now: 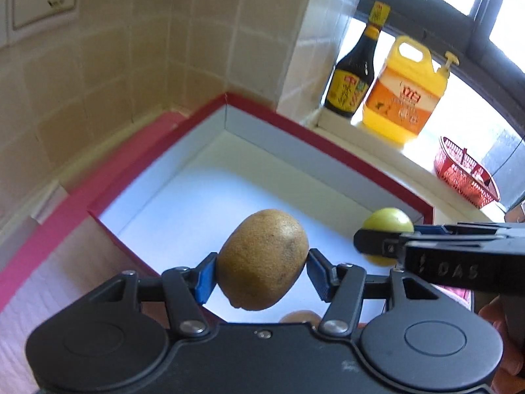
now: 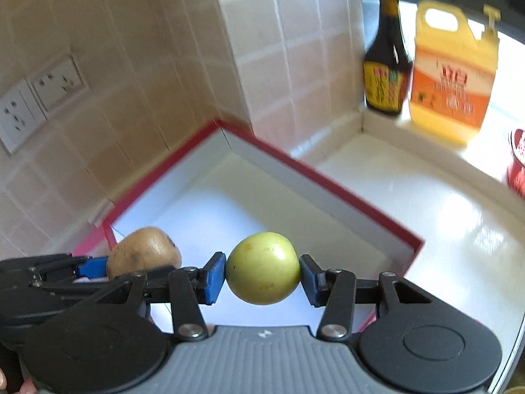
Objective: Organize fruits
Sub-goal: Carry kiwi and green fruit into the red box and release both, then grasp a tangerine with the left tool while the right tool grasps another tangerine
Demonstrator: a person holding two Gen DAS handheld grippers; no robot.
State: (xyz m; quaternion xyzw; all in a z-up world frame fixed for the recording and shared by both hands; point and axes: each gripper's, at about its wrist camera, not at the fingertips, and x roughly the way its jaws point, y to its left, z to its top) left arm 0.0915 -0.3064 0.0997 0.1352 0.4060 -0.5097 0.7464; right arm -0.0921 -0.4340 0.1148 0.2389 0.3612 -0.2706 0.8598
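My left gripper [image 1: 262,271] is shut on a brown kiwi [image 1: 262,259], its blue pads pressing both sides, held above a shallow red-edged box [image 1: 262,121] with a white inside. My right gripper [image 2: 262,274] is shut on a round green fruit [image 2: 263,267], also over the box [image 2: 328,177]. In the left wrist view the right gripper [image 1: 377,243] reaches in from the right with the green fruit [image 1: 388,218]. The kiwi [image 2: 144,251] and the left gripper's blue pad [image 2: 92,267] show at the left of the right wrist view. Another brown fruit [image 1: 300,316] peeks out low in the box, mostly hidden.
The box sits in a tiled wall corner on a pale counter [image 2: 443,216]. A dark sauce bottle [image 1: 352,78] and a yellow jug [image 1: 403,92] stand on the window sill. A red plastic basket [image 1: 466,174] rests at the sill's right. Wall sockets [image 2: 36,101] are on the left.
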